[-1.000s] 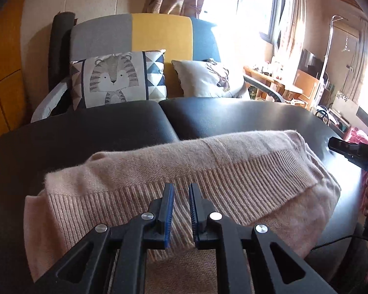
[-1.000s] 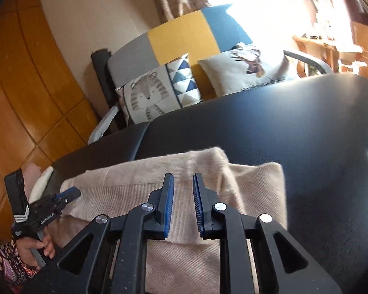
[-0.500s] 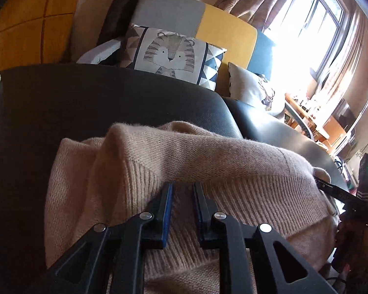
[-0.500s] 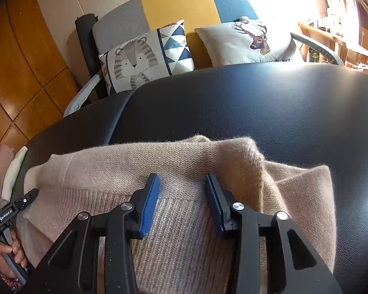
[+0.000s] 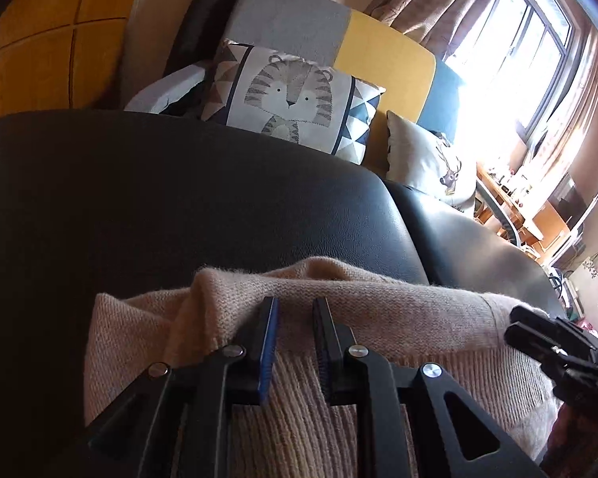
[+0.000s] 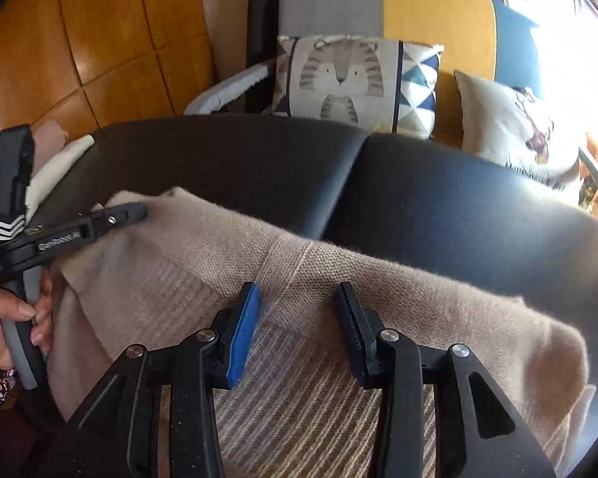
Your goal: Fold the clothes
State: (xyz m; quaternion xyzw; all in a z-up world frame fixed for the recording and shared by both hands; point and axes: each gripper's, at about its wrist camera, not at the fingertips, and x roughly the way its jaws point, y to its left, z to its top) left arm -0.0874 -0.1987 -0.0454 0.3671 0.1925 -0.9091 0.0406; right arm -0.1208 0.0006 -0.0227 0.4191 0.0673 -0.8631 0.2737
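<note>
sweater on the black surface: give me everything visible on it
The sweater is pale beige-pink knit, fuzzy on its plain panels, with a wide ribbed band nearest the cameras. It lies folded into a long bundle across the black padded surface, over its centre seam. The left gripper and right gripper are both open above it; contact is unclear.

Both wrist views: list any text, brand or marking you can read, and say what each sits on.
White lettering on the side of the left gripper, seen in the right wrist view: a single brand-like word, too blurred to read for certain.
White stripes on the black block above that gripper: a mark, not text.
Sweater, tiger cushion, deer cushion: pictures only, no words.
Left wrist view: no readable text.
</note>
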